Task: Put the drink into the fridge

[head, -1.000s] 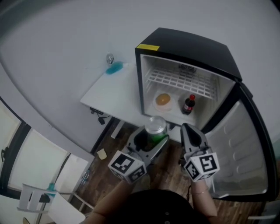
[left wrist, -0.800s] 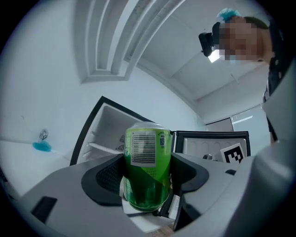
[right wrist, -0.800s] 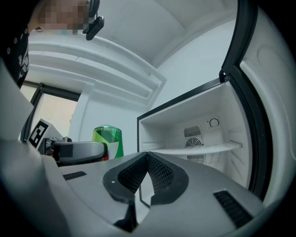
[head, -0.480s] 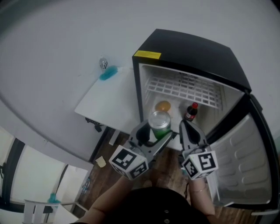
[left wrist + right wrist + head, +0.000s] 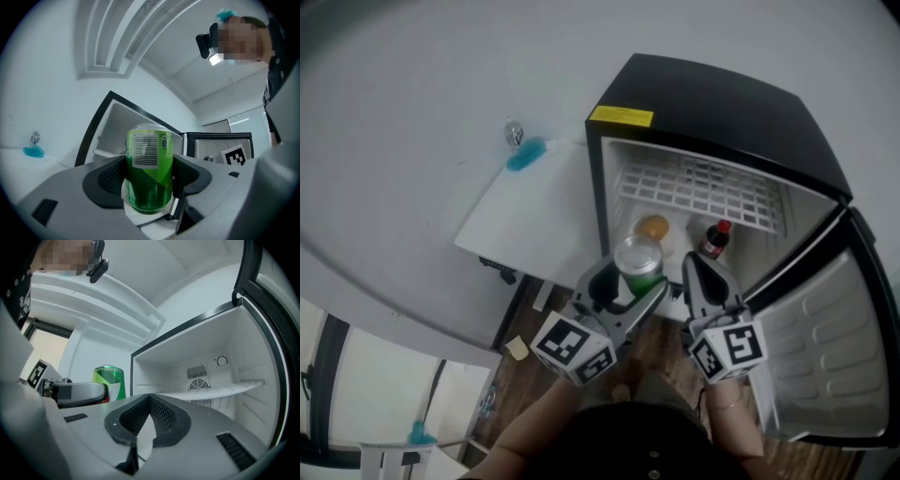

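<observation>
A green drink can (image 5: 638,264) (image 5: 149,172) stands upright between the jaws of my left gripper (image 5: 630,278) (image 5: 150,176), which is shut on it just in front of the open black mini fridge (image 5: 722,103). In the right gripper view the can (image 5: 108,382) shows to the left of the fridge opening (image 5: 197,366). My right gripper (image 5: 705,274) (image 5: 149,401) hangs beside the left one with its jaws closed together and nothing between them. Inside the fridge lie a white wire shelf (image 5: 694,192), an orange thing (image 5: 652,228) and a small dark bottle with a red cap (image 5: 713,240).
The fridge door (image 5: 830,356) swings wide open to the right. A white table (image 5: 534,216) adjoins the fridge on the left, with a blue thing (image 5: 525,155) at its far corner. Wooden floor (image 5: 525,384) lies below.
Both grippers and the can have come closer to the fridge opening. The can now sits in front of the lower compartment.
</observation>
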`<state>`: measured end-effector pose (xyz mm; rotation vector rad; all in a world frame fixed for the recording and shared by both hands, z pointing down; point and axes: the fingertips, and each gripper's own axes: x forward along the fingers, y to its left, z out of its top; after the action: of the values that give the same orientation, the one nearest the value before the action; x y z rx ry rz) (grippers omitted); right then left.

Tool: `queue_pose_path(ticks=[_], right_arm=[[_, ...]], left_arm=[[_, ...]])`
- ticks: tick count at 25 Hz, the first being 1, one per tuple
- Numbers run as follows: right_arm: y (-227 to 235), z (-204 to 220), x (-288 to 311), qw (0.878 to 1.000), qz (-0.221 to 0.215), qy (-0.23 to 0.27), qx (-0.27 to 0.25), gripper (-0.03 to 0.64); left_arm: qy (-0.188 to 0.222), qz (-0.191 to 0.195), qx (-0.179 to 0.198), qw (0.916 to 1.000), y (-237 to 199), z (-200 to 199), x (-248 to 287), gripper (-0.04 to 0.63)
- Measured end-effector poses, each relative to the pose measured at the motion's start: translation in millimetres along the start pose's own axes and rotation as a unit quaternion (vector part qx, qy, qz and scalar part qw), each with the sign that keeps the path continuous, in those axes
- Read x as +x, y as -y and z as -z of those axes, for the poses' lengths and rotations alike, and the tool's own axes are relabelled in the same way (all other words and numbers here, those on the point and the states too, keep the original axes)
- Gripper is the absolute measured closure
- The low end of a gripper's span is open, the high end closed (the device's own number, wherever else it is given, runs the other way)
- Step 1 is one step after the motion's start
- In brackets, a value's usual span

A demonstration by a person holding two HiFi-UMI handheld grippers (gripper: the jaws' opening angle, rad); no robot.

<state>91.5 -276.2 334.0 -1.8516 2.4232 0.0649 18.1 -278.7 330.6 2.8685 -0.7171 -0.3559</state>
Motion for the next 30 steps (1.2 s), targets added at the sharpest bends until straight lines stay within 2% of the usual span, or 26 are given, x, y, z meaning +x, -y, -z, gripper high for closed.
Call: queue_pose_path(ticks=[12,30], right_arm=[[19,-8,0,1.000,0.006,0.000,-0.006,0.609],[36,-17,8,1.000,-0.021,0.001,-0.006,0.607]], left_arm=[[-0.007,0.003,0.008,0.9999,4,-2,18,0.284],[-0.014,-0.006,0.016,0.9998,2,-13,49,0.284]])
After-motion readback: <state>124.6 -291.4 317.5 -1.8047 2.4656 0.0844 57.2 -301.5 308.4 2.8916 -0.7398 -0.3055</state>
